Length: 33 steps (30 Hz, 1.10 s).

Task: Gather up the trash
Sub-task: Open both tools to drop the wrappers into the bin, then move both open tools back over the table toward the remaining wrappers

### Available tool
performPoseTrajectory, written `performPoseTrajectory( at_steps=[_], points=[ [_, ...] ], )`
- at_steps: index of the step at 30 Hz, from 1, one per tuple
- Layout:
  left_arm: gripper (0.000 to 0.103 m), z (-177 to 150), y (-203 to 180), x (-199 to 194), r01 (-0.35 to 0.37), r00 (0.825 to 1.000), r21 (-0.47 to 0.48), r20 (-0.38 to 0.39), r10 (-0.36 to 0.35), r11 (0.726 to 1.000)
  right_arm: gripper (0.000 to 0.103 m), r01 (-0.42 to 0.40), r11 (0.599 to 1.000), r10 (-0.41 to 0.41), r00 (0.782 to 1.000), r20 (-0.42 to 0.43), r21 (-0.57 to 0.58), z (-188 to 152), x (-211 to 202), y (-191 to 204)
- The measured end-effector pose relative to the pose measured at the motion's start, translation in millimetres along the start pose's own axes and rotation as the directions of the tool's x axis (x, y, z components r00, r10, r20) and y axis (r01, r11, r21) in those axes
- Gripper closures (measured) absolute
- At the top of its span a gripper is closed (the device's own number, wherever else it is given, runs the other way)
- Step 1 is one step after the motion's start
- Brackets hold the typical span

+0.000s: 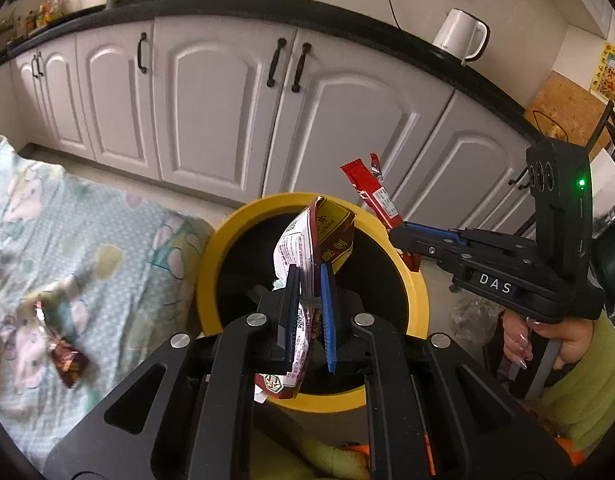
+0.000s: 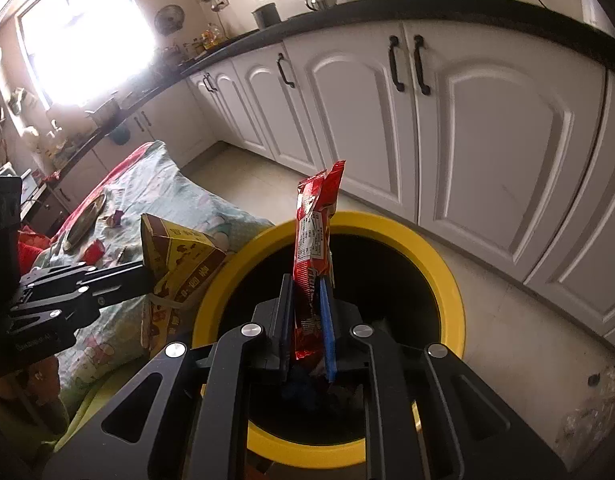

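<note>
Both grippers over the yellow bin (image 2: 447,276), angled down. Left gripper (image 1: 309,276) has its jaws clamped on a maroon-and-white snack packet (image 1: 307,240), which stands above the bin mouth. Right gripper (image 2: 307,284) has its jaws pinched on a red wrapper (image 2: 315,240) (upright, top poking above the rim). One more candy wrapper (image 1: 65,354) lies on the patterned bedspread (image 1: 87,240) beside the bin

Left gripper (image 1: 309,280): black frame, silver screws, one blue pad. Right gripper (image 1: 403,236): black, "DAS" lettering, green light. Hand (image 1: 547,340): lime-green sleeve, long polished nails.
</note>
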<state>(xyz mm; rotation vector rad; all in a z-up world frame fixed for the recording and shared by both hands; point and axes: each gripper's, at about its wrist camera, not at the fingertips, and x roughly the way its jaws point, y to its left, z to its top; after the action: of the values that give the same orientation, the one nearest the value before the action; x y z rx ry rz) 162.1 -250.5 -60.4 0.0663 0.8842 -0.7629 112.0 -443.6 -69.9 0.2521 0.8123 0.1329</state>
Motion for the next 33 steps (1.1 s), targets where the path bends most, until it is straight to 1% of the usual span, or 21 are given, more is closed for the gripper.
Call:
performPoseTrajectory(
  at_steps=[4, 8, 10, 11, 13, 14, 15, 16, 17, 18, 19, 20, 21, 22, 23, 24, 26, 30, 33],
  points=[
    [0.097, -3, -2, 14, 0.008, 1.0, -0.007, -0.02, -0.008, 1.0, 0.088, 0.006, 1.0, -0.005, 1.0, -0.021, 0.021, -5, 6, -11],
    [0.097, -4, 0, 22, 0.0, 1.0, -0.015, -0.027, -0.001, 1.0, 0.088, 0.009, 0.999, -0.008, 0.999, -0.032, 0.041, -8, 10, -18],
    [0.096, -3, 1, 25, -0.016, 0.999, -0.019, -0.029, 0.015, 1.0, 0.082, 0.012, 0.998, -0.01, 0.999, -0.032, 0.054, -10, 9, -23],
    [0.094, -2, 2, 26, -0.021, 0.999, -0.025, -0.029, 0.02, 0.999, 0.078, 0.012, 0.998, -0.011, 0.999, -0.031, 0.059, -10, 10, -25],
    [0.075, -3, 5, 26, -0.022, 0.999, -0.035, -0.028, 0.021, 0.999, 0.071, 0.017, 0.997, -0.015, 1.0, -0.027, 0.072, -10, 9, -28],
    [0.062, -3, 6, 25, -0.027, 0.999, -0.04, -0.024, 0.026, 0.999, 0.065, 0.02, 0.997, -0.018, 1.0, -0.023, 0.079, -10, 9, -30],
    [0.06, -3, 8, 24, -0.034, 0.999, -0.045, -0.02, 0.034, 0.998, 0.059, 0.023, 0.996, -0.022, 1.0, -0.018, 0.086, -10, 7, -30],
    [0.059, -3, 10, 23, -0.037, 0.999, -0.05, -0.019, 0.036, 0.998, 0.058, 0.025, 0.995, -0.024, 1.0, -0.01, 0.097, -10, 6, -33],
    [0.056, -4, 12, 22, -0.041, 0.999, -0.057, -0.017, 0.04, 0.998, 0.056, 0.026, 0.994, -0.026, 1.0, -0.006, 0.102, -10, 5, -33],
    [0.048, -4, 15, 20, -0.048, 0.999, -0.066, -0.011, 0.047, 0.997, 0.051, 0.03, 0.994, -0.03, 1.0, -0.002, 0.108, -9, 4, -34],
    [0.044, -4, 17, 18, -0.057, 0.998, -0.074, -0.006, 0.056, 0.996, 0.048, 0.034, 0.993, -0.035, 0.999, 0.004, 0.114, -9, 3, -35],
    [0.037, -5, 19, 15, -0.061, 0.998, -0.084, 0.0, 0.061, 0.995, 0.043, 0.036, 0.992, -0.037, 0.999, 0.011, 0.12, -9, 1, -35],
    [0.03, -5, 21, 12, -0.063, 0.998, -0.092, 0.008, 0.064, 0.994, 0.041, 0.036, 0.992, -0.039, 0.999, 0.017, 0.124, -8, 0, -36],
    [0.027, -5, 23, 9, -0.07, 0.997, -0.094, 0.014, 0.072, 0.993, 0.04, 0.037, 0.991, -0.041, 0.999, 0.024, 0.128, -7, -2, -36],
    [0.019, -6, 24, 5, -0.084, 0.996, -0.094, 0.023, 0.087, 0.992, 0.038, 0.041, 0.991, -0.045, 0.999, 0.028, 0.126, -7, -2, -34],
    [0.015, -6, 25, 2, -0.099, 0.994, -0.094, 0.031, 0.102, 0.991, 0.037, 0.047, 0.991, -0.051, 0.998, 0.034, 0.122, -6, -4, -33],
    [0.011, -8, 27, -6, -0.118, 0.991, -0.105, 0.044, 0.123, 0.988, 0.034, 0.051, 0.992, -0.057, 0.997, 0.046, 0.116, -4, -6, -29],
    [0.011, -10, 33, -23, -0.147, 0.984, -0.118, 0.08, 0.157, 0.982, 0.029, 0.05, 0.995, -0.056, 0.996, 0.073, 0.087, 0, -13, -18],
    [0.011, -13, 38, -35, -0.165, 0.979, -0.137, 0.101, 0.179, 0.977, 0.029, 0.044, 0.997, -0.049, 0.995, 0.084, 0.057, 3, -16, -5]
  ],
)
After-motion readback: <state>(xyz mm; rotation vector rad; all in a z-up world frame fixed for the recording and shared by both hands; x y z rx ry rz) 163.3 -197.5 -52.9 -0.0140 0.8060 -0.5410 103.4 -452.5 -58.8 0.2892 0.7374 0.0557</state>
